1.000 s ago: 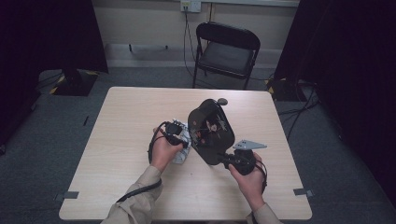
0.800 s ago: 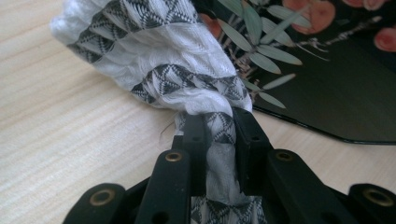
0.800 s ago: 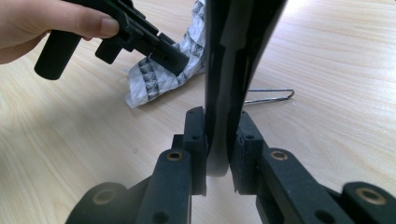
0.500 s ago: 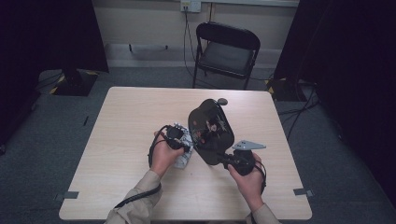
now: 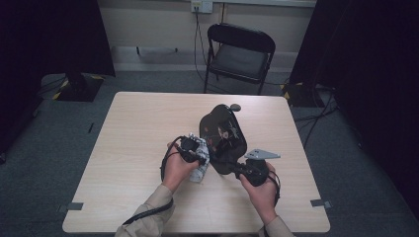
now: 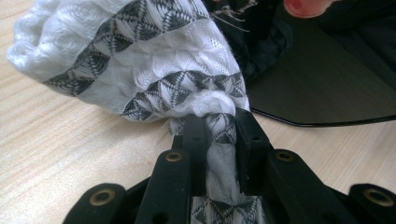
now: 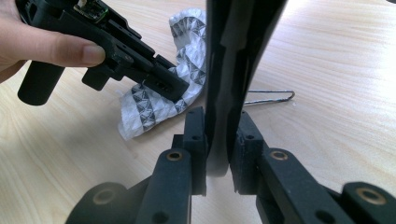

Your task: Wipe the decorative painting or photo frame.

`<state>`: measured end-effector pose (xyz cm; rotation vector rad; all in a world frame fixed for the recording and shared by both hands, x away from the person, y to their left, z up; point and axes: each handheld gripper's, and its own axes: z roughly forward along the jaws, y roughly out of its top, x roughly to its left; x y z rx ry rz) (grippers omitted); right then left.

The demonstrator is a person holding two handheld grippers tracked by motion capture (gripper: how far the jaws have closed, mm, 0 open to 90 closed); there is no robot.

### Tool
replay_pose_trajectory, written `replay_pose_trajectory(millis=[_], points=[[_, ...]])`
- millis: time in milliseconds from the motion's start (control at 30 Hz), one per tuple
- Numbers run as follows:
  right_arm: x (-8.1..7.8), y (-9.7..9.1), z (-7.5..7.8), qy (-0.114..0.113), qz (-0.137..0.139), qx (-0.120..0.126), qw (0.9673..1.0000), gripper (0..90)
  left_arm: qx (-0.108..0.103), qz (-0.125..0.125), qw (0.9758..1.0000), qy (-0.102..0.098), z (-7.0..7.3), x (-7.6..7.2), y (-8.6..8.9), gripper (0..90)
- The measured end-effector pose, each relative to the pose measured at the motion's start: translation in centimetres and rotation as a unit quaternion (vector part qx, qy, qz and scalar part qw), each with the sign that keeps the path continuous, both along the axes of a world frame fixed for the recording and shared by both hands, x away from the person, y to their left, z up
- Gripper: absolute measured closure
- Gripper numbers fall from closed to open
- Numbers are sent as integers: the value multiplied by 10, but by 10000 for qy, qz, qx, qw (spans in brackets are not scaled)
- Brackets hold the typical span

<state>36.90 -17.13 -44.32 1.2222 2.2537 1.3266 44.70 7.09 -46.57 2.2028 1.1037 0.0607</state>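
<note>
Black glossy mirror (image 5: 223,138), oval with a small round knob at its far end, is held tilted up off the counter (image 5: 133,128) near the middle, a little toward the right edge. The right tongs (image 5: 232,167) are clamped on its near rim; in the right gripper view the two black pads press on either side of the dark edge (image 7: 224,93). A thin wire stand (image 7: 271,98) lies on the wood just behind it.

The left tongs (image 5: 200,160) are closed on a white cloth with grey triangle bands (image 6: 140,60); in the left gripper view a twisted strand of it runs between the pads and the bunched rest bulges beyond them. The cloth (image 5: 200,170) touches the counter just left of the mirror's near end, its bunched part up against the dark surface (image 6: 327,84).
</note>
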Motion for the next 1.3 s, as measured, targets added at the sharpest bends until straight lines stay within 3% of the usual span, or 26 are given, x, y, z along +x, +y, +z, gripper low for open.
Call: replay_pose_trajectory(millis=[1300], points=[[0,13,-1,-22,-343,41,9994,790,-128,-469,9988,9,0,-21,-17,774]])
